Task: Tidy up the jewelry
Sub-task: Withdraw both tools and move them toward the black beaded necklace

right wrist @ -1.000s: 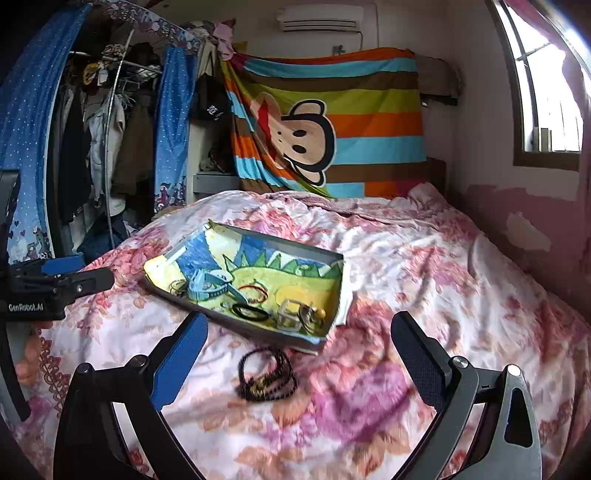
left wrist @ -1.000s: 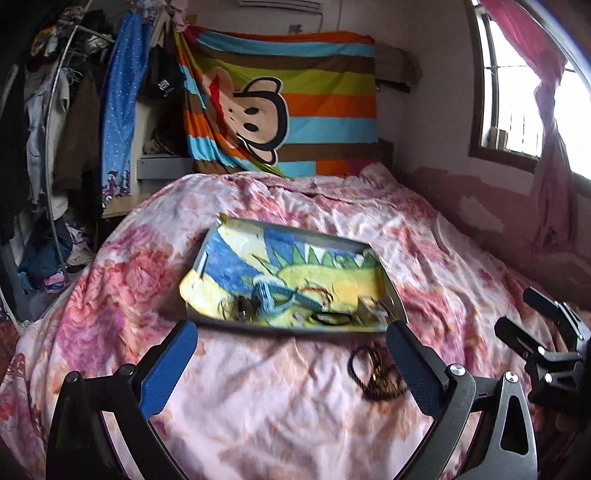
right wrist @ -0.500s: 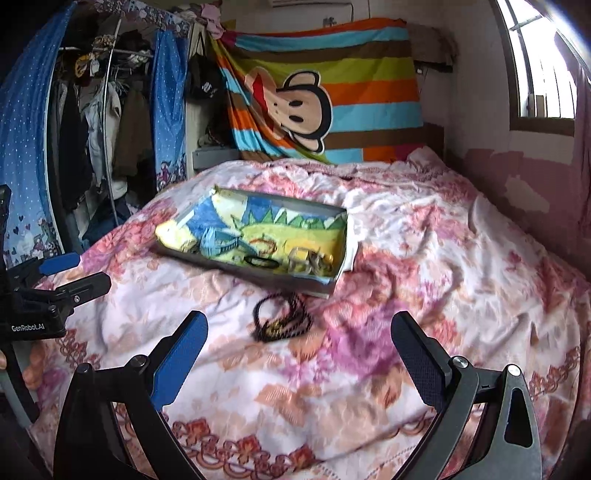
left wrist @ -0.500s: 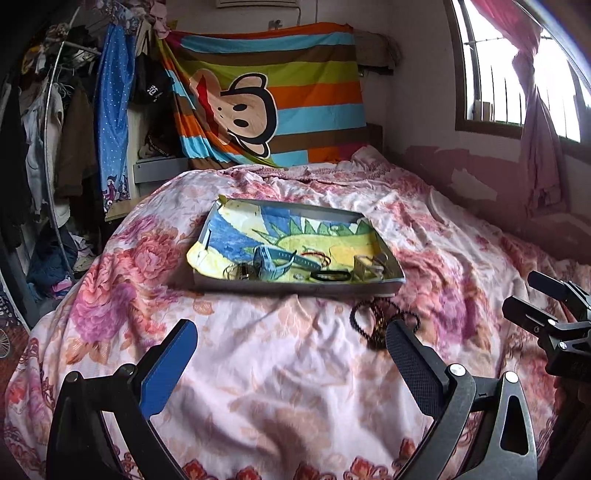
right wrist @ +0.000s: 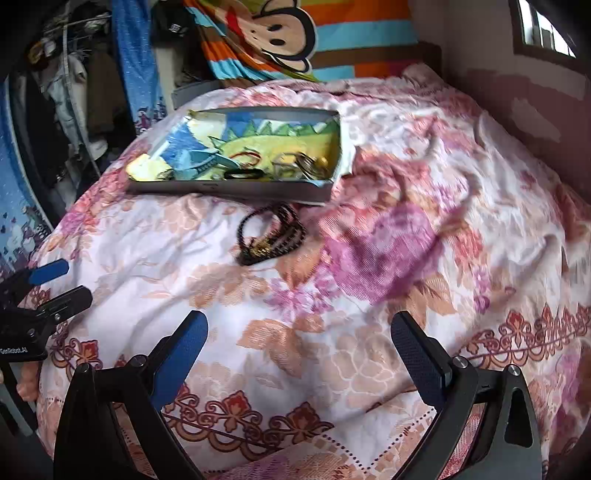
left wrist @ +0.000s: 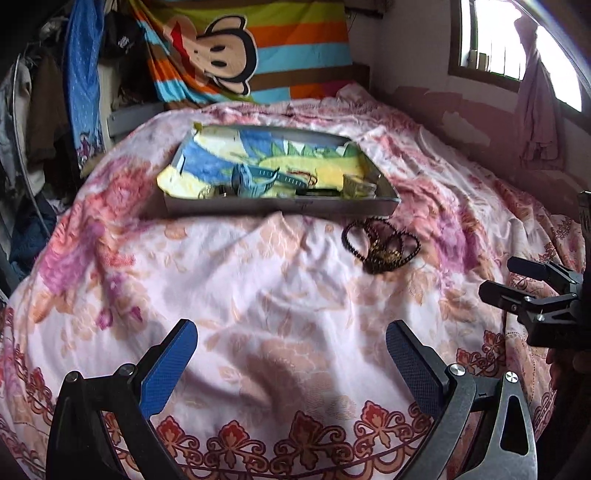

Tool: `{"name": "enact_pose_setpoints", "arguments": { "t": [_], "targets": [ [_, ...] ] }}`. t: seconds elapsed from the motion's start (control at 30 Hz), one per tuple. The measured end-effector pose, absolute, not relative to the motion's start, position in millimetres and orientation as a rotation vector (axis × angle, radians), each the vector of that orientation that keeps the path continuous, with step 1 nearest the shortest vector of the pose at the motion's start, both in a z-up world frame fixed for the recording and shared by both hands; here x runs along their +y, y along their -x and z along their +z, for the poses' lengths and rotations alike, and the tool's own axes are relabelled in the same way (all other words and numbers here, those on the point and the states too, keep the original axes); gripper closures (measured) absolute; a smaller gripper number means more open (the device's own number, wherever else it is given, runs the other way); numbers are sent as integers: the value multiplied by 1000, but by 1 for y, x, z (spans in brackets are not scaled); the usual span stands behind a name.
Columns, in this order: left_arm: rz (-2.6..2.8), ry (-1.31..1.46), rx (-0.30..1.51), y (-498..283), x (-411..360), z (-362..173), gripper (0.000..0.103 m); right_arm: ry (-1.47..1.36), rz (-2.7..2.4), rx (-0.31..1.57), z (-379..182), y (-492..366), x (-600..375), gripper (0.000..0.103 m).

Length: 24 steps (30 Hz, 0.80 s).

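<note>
On the floral bedspread [left wrist: 258, 288], just in front of the tray's near wall, lies a black beaded necklace [left wrist: 380, 245] in a loose heap, not in the tray. Metal tray [left wrist: 280, 206] with cartoon-print liner holds a blue watch [left wrist: 255, 181], black hair tie [right wrist: 243, 173], and rings. Left gripper [left wrist: 291, 354] and right gripper [right wrist: 299, 343]: jaws wide, holding nothing, both well short of the necklace.

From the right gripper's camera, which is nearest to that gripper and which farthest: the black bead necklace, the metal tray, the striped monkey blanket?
1. Black bead necklace, on the floral bedspread, just ahead of the right gripper.
2. Grey metal tray, behind the necklace, slightly left.
3. Striped monkey blanket, hanging at the bed's far end.
</note>
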<state>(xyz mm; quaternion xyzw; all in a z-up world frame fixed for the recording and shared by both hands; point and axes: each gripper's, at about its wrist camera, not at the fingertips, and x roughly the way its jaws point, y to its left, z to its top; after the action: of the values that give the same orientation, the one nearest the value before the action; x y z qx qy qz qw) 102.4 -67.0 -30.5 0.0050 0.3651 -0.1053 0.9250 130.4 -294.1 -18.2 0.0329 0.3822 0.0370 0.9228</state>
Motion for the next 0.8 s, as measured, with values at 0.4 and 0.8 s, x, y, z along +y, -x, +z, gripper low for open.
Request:
{"name": "enact_pose_setpoints", "arguments": {
  "t": [0.4, 0.8],
  "targets": [
    [-239, 35, 827, -116, -61, -40, 0, -37, 65, 791, -11, -151, -309, 6],
    [-362, 79, 824, -153, -67, -36, 0, -93, 110, 748, -8, -182, -332, 6]
  ]
}}
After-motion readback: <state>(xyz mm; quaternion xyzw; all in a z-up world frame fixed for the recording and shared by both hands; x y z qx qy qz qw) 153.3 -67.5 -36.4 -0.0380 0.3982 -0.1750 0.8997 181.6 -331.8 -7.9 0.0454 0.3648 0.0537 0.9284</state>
